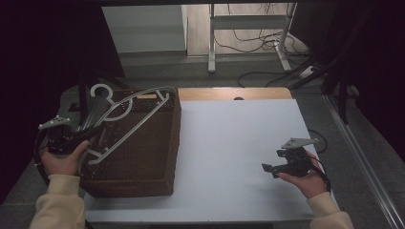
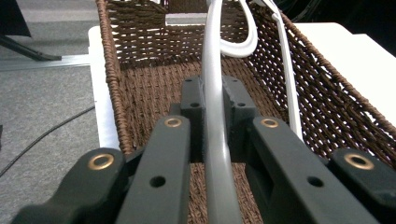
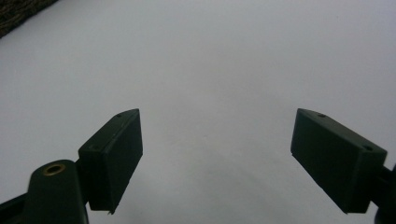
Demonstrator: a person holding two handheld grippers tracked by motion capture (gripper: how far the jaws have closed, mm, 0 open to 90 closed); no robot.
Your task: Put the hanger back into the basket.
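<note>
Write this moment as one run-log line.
left gripper: shut on grey clothes hanger | hanger: over wicker basket | right gripper: open, empty, over white table

White tabletop (image 1: 239,143) with a strip of bare wood along its far edge, brown wicker basket (image 1: 143,157) standing at the tabletop's left edge, reaching from far edge almost to near edge.

Dim room, grey carpet floor (image 1: 157,71), white table legs (image 1: 211,43), tangled cables (image 1: 253,40)
</note>
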